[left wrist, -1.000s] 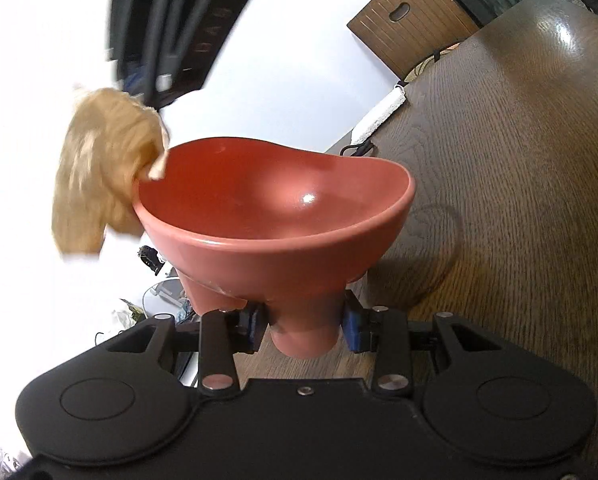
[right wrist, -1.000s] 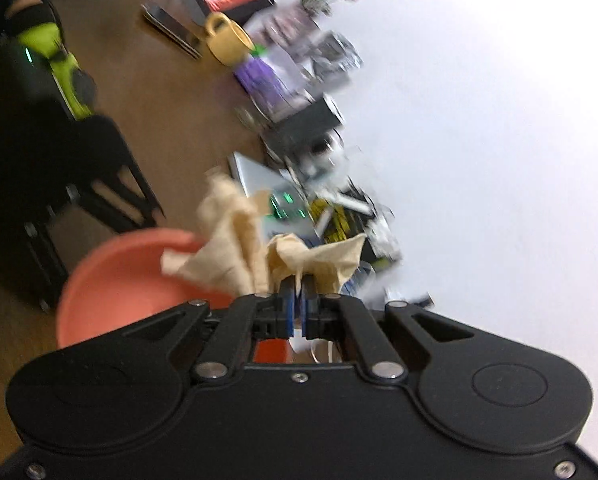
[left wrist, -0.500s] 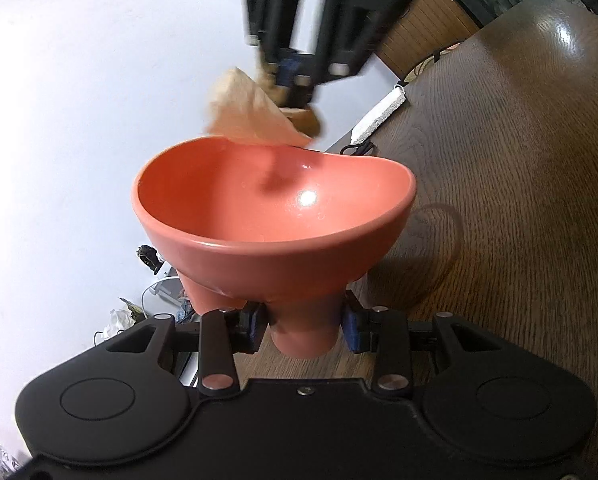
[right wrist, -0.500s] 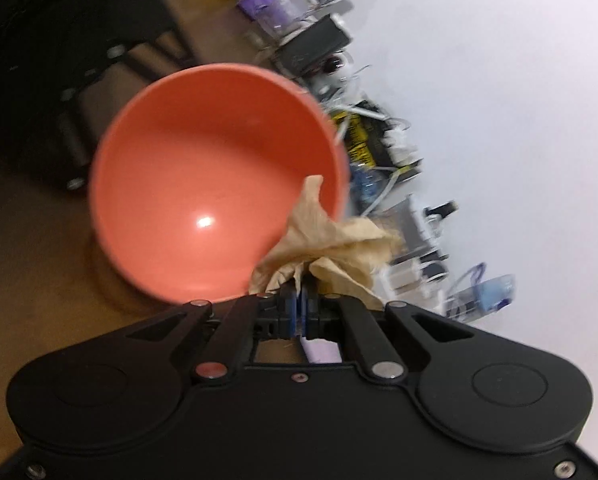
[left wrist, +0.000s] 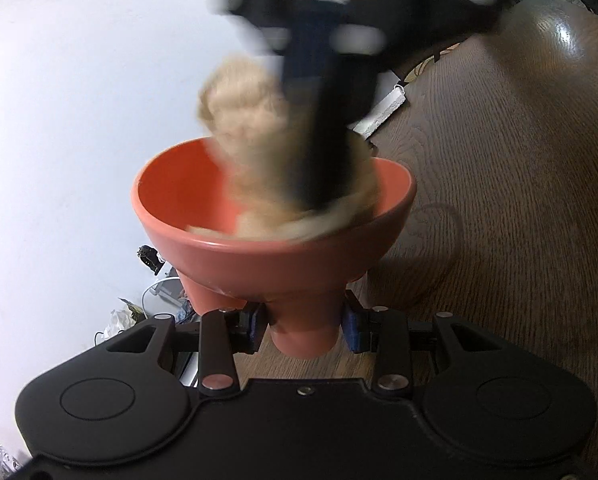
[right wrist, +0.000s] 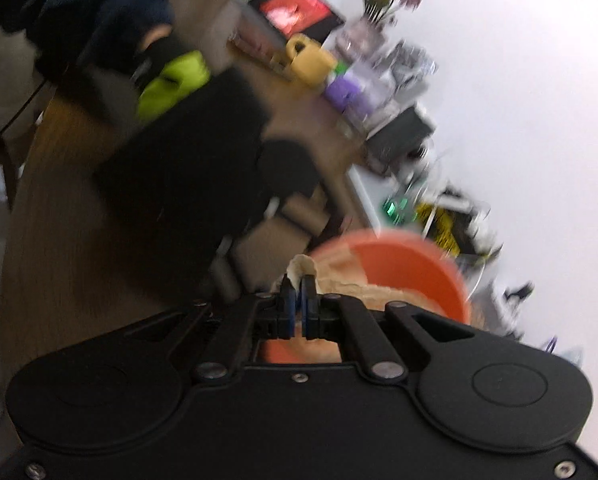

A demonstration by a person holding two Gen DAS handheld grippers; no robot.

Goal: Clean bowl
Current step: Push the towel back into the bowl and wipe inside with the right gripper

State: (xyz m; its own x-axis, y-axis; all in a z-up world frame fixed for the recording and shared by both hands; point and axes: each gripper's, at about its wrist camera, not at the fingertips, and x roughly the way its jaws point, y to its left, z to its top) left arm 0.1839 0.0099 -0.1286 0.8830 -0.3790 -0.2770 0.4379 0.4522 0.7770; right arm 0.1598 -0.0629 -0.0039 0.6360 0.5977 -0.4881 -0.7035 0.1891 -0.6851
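A coral-red bowl hangs above the brown table, gripped by its narrow foot in my left gripper, whose blue pads press both sides of the foot. My right gripper is shut on a crumpled tan cloth. In the left wrist view that gripper comes down from above, blurred, with its fingers and the cloth inside the bowl. The right wrist view shows the bowl just past the fingertips, with the cloth bunched against its inner wall.
A dark wooden table lies right of the bowl, with a white plug strip at its far edge. A yellow mug, a purple item, a red-lit screen and cluttered boxes line the wall. A dark sleeve with a green-gloved hand holds the other tool.
The right gripper has swung from the bowl's left rim over the top and down, pushing the cloth into the bowl. The left gripper and bowl have stayed put.
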